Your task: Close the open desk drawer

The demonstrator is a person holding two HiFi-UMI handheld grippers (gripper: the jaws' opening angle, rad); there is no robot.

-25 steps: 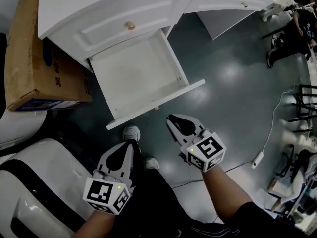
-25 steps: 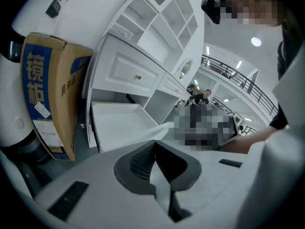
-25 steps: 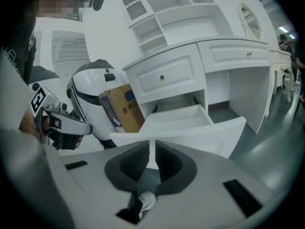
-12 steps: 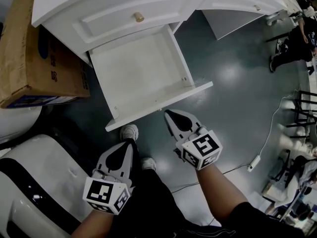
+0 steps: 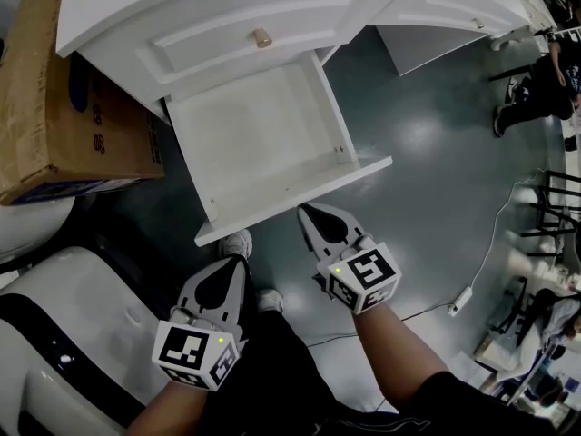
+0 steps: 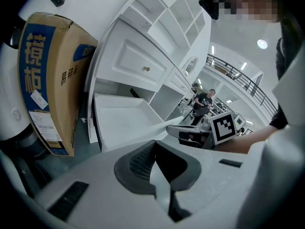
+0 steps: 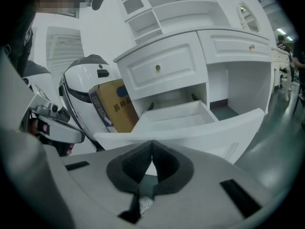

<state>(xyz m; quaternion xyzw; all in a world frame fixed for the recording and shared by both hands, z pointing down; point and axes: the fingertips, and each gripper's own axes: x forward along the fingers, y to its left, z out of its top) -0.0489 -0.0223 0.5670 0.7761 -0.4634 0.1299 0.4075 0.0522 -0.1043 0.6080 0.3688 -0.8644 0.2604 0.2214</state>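
The white desk has its lower drawer pulled out, with nothing inside. The drawer's front panel faces me. My right gripper is just below that panel's edge, tips close to it; contact cannot be told. Its jaws have just been closing and now stand shut, with nothing between them. In the right gripper view the front panel fills the space just beyond my right gripper. My left gripper is shut and empty, lower and to the left, short of the drawer.
A cardboard box leans beside the desk at the left. A white rounded machine body fills the lower left. My shoes are under the drawer's front. A power strip with cable lies on the grey floor. A person stands far right.
My right gripper has moved up toward the drawer's front panel and now sits right under its edge. The left gripper has stayed about where it was.
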